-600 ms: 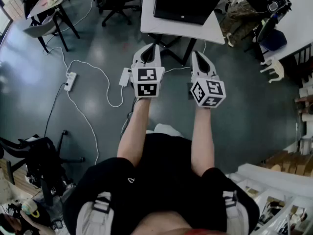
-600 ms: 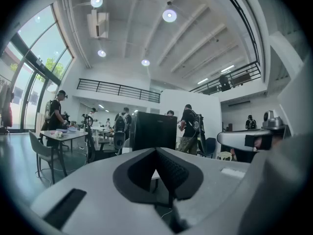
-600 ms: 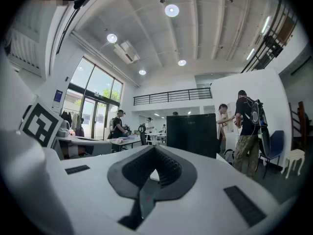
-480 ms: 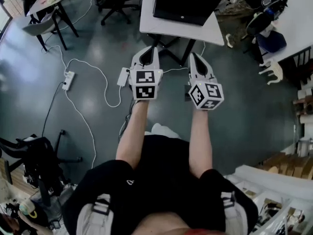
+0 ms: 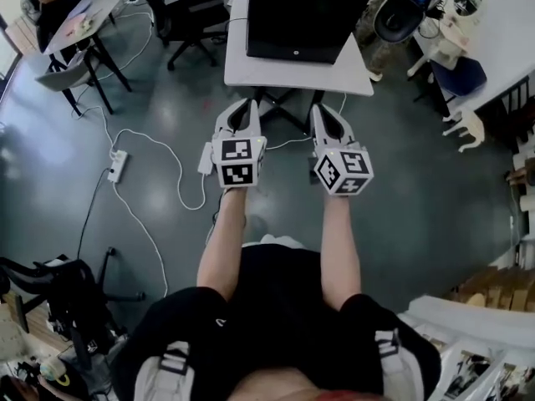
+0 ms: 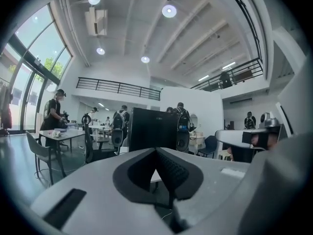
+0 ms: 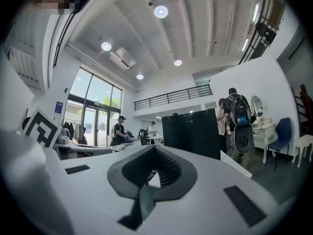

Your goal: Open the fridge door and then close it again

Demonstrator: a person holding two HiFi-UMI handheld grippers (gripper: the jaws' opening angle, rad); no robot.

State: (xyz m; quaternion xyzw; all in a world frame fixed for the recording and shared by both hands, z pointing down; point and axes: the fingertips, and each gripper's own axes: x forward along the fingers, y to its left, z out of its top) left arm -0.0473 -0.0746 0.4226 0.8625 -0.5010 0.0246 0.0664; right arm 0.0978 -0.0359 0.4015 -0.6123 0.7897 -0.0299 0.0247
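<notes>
A black box-shaped fridge (image 5: 301,15) stands on a small white table (image 5: 292,75) straight ahead of me, its door closed as far as I can tell. My left gripper (image 5: 248,107) and right gripper (image 5: 320,111) are held side by side just short of the table's near edge, both shut and empty. In the left gripper view the fridge (image 6: 151,129) rises beyond the closed tip of the left gripper (image 6: 157,151). The right gripper view shows the fridge (image 7: 190,131) slightly right of the right gripper (image 7: 154,148). Neither gripper touches the fridge.
A white power strip (image 5: 117,153) with a looping cable lies on the grey floor at left. Office chairs (image 5: 188,11) and a desk (image 5: 84,2) stand at the back left. People stand behind the fridge. A dark stand (image 5: 67,282) sits at lower left, white shelving at lower right.
The person has stepped forward: the table and fridge are nearer and larger, and both grippers sit higher in the head view, close to the table's edge. Both stay shut.
</notes>
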